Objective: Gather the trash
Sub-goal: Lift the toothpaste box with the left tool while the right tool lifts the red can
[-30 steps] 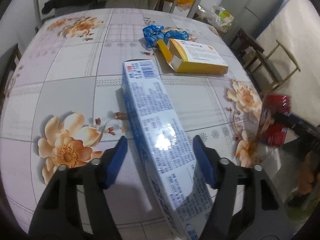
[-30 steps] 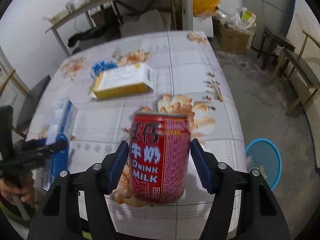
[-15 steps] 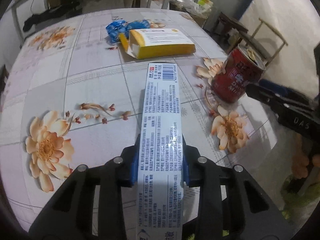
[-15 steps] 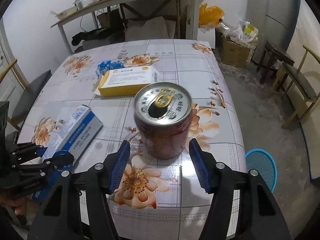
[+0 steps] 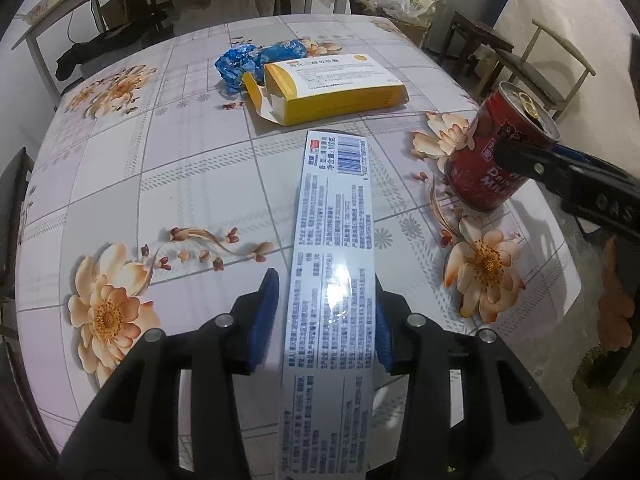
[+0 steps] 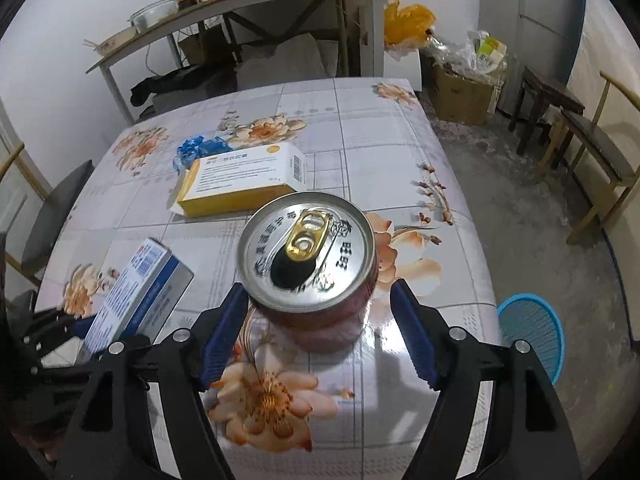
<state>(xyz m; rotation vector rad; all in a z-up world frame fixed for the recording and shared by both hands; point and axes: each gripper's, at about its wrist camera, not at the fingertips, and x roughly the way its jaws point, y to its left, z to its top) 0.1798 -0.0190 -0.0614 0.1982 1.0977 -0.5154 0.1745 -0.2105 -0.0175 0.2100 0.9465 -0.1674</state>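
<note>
Floral table (image 5: pixel 192 184), left claw (image 5: pixel 326 316) loosening around blue box (image 5: pixel 332 264), right claw (image 6: pixel 320 328) widening beside red can (image 6: pixel 316 280)

Floral table (image 5: pixel 192 168): boxes, can, wrapper.

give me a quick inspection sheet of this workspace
surface: table under a glossy floral, grid-patterned cover.
job's things: long blue-and-white box; red drink can, opened, upright; yellow carton with an end flap open; crumpled blue wrapper behind it.
clutter: nothing seen beyond those.
grippers: left gripper straddles the long box, a gap showing at one pad, jaws just opened a little. right gripper around the can with gaps both sides, jaws just opening.
cables: nothing seen on the table.
surroundings: blue basket on the floor by the table's corner; shelf with jars; wooden chairs; cardboard box with bags.
</note>
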